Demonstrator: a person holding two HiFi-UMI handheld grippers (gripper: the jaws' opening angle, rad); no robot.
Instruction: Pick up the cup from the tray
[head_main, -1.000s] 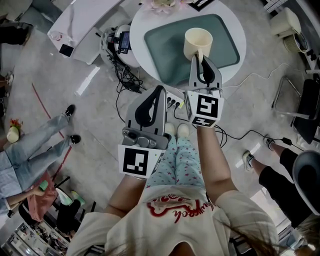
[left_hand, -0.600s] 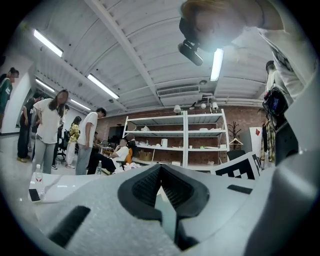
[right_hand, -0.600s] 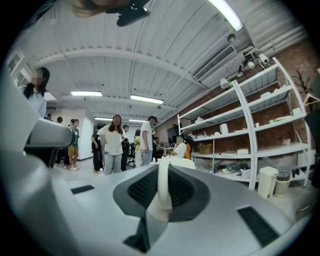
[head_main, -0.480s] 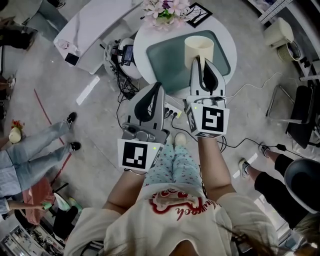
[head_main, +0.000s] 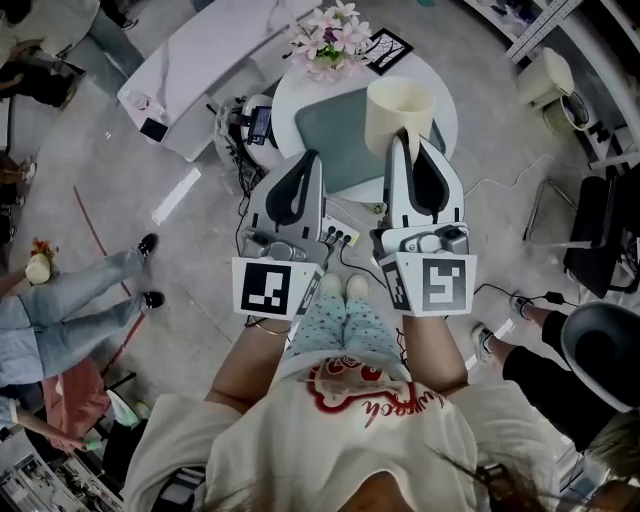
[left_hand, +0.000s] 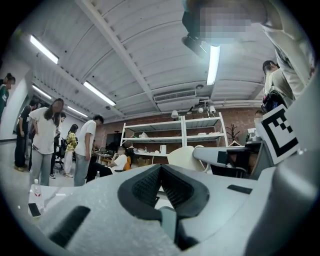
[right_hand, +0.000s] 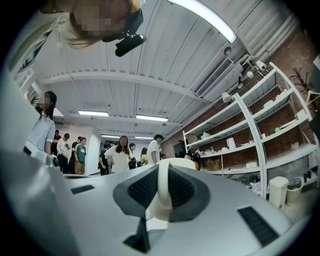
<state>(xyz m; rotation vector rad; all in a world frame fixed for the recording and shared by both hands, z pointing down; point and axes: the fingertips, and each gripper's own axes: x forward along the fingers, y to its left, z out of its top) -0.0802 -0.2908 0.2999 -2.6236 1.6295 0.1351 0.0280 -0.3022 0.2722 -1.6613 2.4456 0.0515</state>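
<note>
A cream cup (head_main: 399, 108) hangs in the air above the grey-green tray (head_main: 330, 135), which lies on a round white table (head_main: 448, 110). My right gripper (head_main: 404, 137) is shut on the cup's handle. In the right gripper view the pale handle (right_hand: 162, 200) runs upright between the dark pads, and the cup's body (right_hand: 181, 163) shows just beyond the tips. My left gripper (head_main: 311, 158) is held up beside it on the left, shut and with nothing in it (left_hand: 160, 172). From the left gripper view the cup (left_hand: 184, 157) appears off to the right.
A bunch of pink flowers (head_main: 331, 38) stands at the table's far edge. Cables and a power strip (head_main: 343, 232) lie on the floor by the table's foot. A white bench (head_main: 195, 62) is at the back left, people stand at the left, and chairs (head_main: 608, 345) at the right.
The right gripper has risen with the cup, which now looks larger and hangs clear of the tray. The left gripper has come up level beside it.
</note>
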